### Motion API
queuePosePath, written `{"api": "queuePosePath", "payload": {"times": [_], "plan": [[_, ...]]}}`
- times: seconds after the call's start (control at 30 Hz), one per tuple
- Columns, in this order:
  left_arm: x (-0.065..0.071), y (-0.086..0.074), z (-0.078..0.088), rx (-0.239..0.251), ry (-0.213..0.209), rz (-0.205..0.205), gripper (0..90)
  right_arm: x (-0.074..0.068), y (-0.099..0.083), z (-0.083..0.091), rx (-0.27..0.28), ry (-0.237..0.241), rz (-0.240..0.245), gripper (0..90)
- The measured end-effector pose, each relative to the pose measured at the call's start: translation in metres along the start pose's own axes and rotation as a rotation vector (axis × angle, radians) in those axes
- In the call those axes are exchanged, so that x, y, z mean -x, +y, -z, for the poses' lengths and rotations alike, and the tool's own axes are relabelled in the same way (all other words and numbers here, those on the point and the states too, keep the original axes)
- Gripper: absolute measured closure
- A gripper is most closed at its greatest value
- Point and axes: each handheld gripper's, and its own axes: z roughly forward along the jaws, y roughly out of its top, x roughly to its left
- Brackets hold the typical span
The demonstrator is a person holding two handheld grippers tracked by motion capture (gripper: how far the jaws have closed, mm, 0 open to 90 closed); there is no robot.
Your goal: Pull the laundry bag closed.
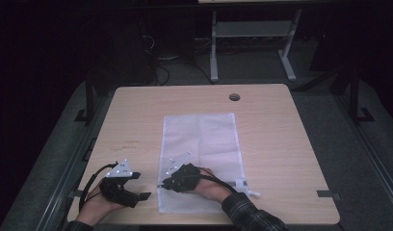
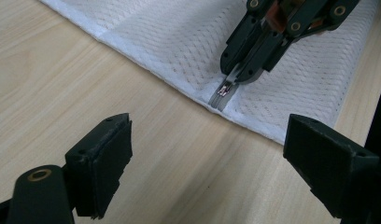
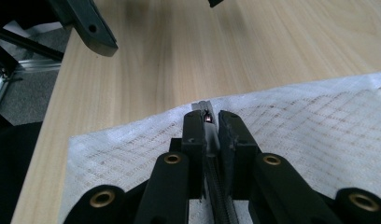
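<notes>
Mesh bag [image 1: 199, 144]: white, lies flat on the table [image 1: 281, 144], long axis running away from the person; zipper edge at the near end, under the right gripper.
Why flat: judged as laid out so the zipper runs straight and the pull can be reached from the side.
Right gripper [image 3: 210, 120]: jaws nearly together, pinching the zipper pull [image 2: 224, 89] at the bag's corner; zipper teeth run back between the jaws toward the camera.
Grip check: from the left gripper view the tips clamp the small metal pull, tape end sticking out just past them.
Right hand [image 1: 211, 185]: rests on the bag behind the gripper, low and level – judged set for a slide along the zipper.
Left gripper [image 1: 139, 185]: jaws wide apart, nothing between them, on bare wood just beside the bag's edge, facing the right gripper's tips.
Left role: judged as waiting to pin the bag's corner so the cloth doesn't drag with the pull.
Risk: bag unpinned now; mesh could bunch.
</notes>
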Motion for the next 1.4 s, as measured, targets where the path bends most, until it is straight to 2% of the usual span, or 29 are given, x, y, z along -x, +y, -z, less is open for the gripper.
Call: {"api": "queuePosePath", "payload": {"times": [0.4, 0.67, 0.97, 1.4], "plan": [[0.003, 0.004, -0.003, 0.005, -0.013, 0.004, 14.7, -0.001, 0.001, 0.022, 0.035, -0.022, -0.009, 81.3], [0.006, 0.017, -0.006, 0.032, -0.046, 0.028, 14.8, 0.0, -0.001, 0.031, 0.054, -0.043, -0.014, 81.3], [0.007, 0.022, -0.014, 0.034, -0.079, 0.056, 20.5, 0.0, 0.002, 0.033, 0.074, -0.048, -0.014, 81.4], [0.008, 0.024, -0.028, 0.0, -0.142, 0.091, 28.2, -0.003, 0.008, 0.035, 0.102, -0.043, -0.009, 81.7]]}}
